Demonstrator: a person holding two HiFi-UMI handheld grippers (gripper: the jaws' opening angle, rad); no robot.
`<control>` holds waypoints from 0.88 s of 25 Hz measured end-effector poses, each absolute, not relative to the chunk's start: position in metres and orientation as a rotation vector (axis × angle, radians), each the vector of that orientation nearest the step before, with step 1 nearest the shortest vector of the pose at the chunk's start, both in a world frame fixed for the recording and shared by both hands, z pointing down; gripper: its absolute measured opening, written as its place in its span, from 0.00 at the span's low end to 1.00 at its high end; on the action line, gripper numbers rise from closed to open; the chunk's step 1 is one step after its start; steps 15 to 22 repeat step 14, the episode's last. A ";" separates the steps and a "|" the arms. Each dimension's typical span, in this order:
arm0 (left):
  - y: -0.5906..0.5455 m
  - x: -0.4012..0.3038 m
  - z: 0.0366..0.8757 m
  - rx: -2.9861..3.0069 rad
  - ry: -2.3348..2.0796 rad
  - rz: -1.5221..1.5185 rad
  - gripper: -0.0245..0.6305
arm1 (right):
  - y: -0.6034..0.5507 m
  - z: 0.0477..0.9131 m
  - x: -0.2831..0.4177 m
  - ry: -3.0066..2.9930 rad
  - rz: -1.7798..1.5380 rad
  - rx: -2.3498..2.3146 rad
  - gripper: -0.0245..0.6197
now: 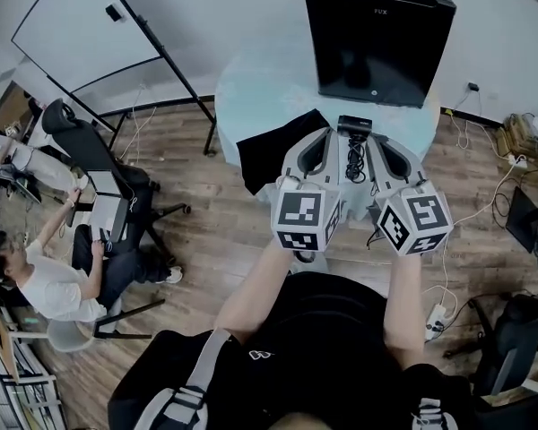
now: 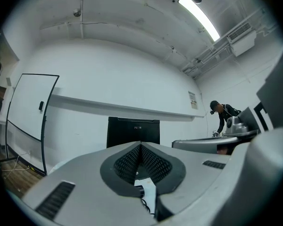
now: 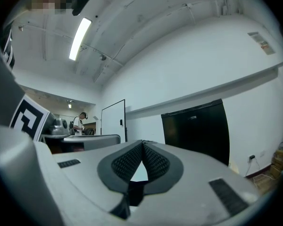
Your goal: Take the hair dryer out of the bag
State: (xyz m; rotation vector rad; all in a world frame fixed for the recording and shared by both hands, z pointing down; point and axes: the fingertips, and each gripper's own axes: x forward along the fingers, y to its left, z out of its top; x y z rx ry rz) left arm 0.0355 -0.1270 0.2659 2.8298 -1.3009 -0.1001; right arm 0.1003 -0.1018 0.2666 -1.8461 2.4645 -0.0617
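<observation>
The left claw point(image 1: 327, 137) and right claw point(image 1: 381, 141) are pressed together, empty, over the table point(image 1: 251, 97). Between them, beside the bag point(image 1: 269, 150), lies what looks like the dryer point(image 1: 354, 125). It's probably rigid, smooth and lightish: take the handle, not the floppy cord point(image 1: 355, 158).

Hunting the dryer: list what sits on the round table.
Black cabinet at the back, flat black bag at left, a corded dark device by the near edge. The bag's inside cannot be seen.
</observation>
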 end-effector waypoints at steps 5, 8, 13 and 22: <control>-0.132 0.030 0.272 2.792 -1.318 -0.084 0.06 | -0.107 0.278 0.092 2.506 -0.107 -1.821 0.04; -0.130 0.030 0.277 2.780 -1.320 -0.080 0.06 | -0.106 0.278 0.092 2.515 -0.106 -1.818 0.04; -0.128 0.029 0.281 2.774 -1.321 -0.075 0.06 | -0.106 0.282 0.091 2.529 -0.108 -1.820 0.04; -0.128 0.028 0.282 2.772 -1.322 -0.072 0.06 | -0.106 0.283 0.090 2.533 -0.109 -1.817 0.04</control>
